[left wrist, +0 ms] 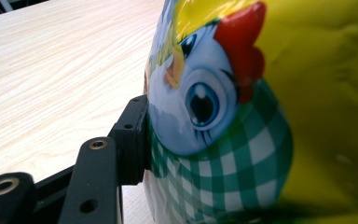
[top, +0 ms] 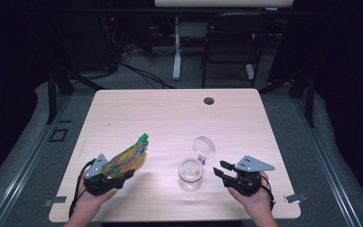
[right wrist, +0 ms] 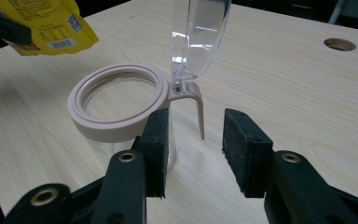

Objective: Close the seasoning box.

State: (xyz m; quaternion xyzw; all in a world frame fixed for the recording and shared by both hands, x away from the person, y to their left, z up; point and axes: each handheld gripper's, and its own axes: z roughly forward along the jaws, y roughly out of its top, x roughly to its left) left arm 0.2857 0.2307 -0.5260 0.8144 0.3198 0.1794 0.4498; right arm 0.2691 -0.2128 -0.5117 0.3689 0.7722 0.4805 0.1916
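Note:
A yellow snack pouch (top: pixel 128 158) with a green cap and a cartoon chicken print (left wrist: pixel 242 112) is held above the table's front left, tilted up toward the right. My left gripper (top: pixel 109 176) is shut on its lower end. A clear glass jar (top: pixel 190 174) with a beige rim (right wrist: pixel 116 105) stands at front centre, its clear hinged lid (right wrist: pixel 200 32) swung upright. My right gripper (top: pixel 221 169) stands open just right of the jar, nothing between its pads (right wrist: pixel 242 149). The pouch's corner (right wrist: pixel 46 25) hangs beyond the jar.
The pale wooden table (top: pixel 170 118) has a round cable hole (top: pixel 209 100) near its far edge. Behind it stand a black chair (top: pixel 231 42) and a white desk leg (top: pixel 177 52) on grey floor.

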